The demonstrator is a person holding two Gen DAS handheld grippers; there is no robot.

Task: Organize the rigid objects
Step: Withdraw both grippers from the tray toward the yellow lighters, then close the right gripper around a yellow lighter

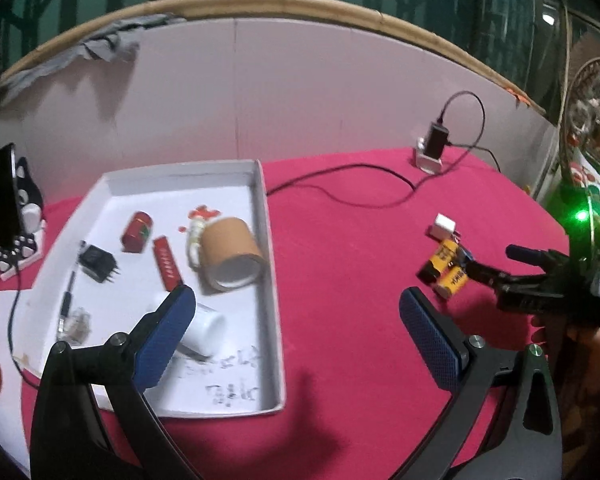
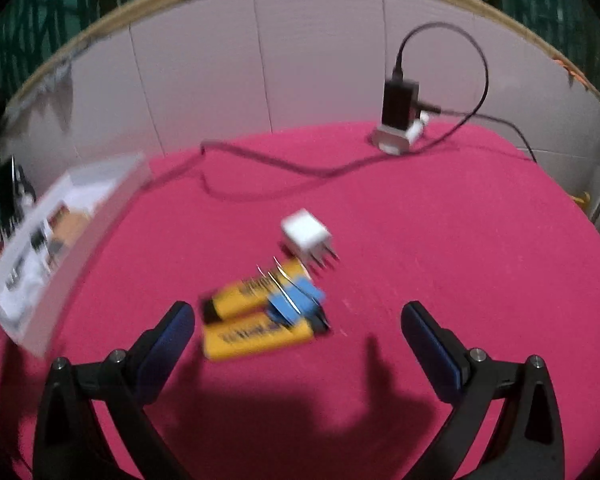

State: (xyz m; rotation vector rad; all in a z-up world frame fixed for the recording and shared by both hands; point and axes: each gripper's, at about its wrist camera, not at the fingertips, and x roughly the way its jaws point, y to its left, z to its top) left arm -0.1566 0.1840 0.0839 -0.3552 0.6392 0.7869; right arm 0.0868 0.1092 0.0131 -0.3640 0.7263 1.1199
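Observation:
A white tray [image 1: 269, 264] on the red cloth holds a brown tape roll [image 1: 230, 254], a red can [image 1: 137, 231], a red flat stick [image 1: 167, 263], a black relay [image 1: 97, 262], a white bottle [image 1: 204, 328] and a pen [image 1: 66, 304]. On the cloth to the right lie two yellow batteries [image 2: 256, 314] with a blue clip [image 2: 296, 302] on them, and a white relay [image 2: 306, 238]. My left gripper [image 1: 296, 322] is open above the tray's right edge. My right gripper [image 2: 298, 330] is open, just short of the batteries; it also shows in the left wrist view [image 1: 496, 268].
A black device on a metal stand [image 2: 398, 120] stands at the back with a black cable [image 2: 268, 168] running across the cloth. A white wall panel [image 1: 260, 88] closes the back. A black phone on a cat stand [image 1: 4, 200] is left of the tray.

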